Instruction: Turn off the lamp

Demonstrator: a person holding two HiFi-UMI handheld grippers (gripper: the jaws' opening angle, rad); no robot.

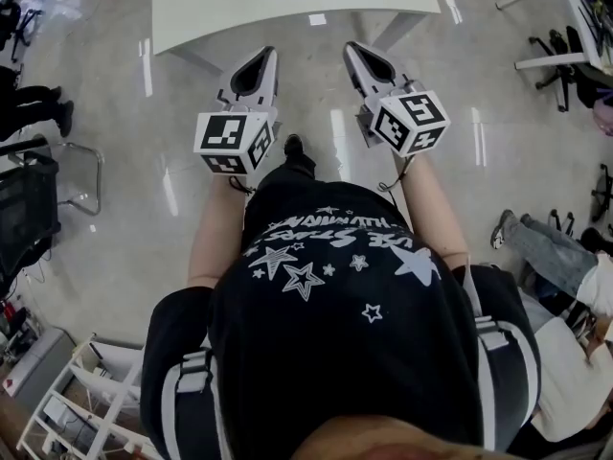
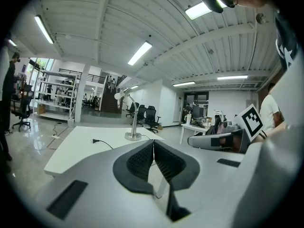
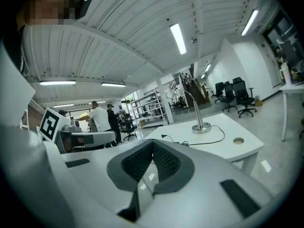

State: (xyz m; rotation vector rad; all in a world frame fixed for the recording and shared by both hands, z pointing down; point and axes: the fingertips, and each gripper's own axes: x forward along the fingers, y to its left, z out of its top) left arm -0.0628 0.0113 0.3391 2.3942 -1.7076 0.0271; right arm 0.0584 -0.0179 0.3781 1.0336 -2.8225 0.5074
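A silver desk lamp (image 2: 133, 125) with a curved neck and round base stands on a white table (image 2: 80, 148), some way ahead of me. In the right gripper view the lamp (image 3: 195, 110) is at the table's middle, its black cord and loose plug (image 3: 164, 137) lying on the top. The head view shows only the table's near edge (image 1: 287, 12) and a bit of cord at the top. My left gripper (image 1: 265, 56) and right gripper (image 1: 352, 48) are held side by side above the floor, short of the table. Both are shut with nothing between the pads.
The table top has a round cable hole (image 3: 238, 140). Black office chairs (image 1: 565, 56) and a seated person (image 1: 556, 257) are to the right, a black chair (image 1: 29, 199) and a white rack (image 1: 86, 401) to the left. Other people stand at distant desks (image 3: 97, 118).
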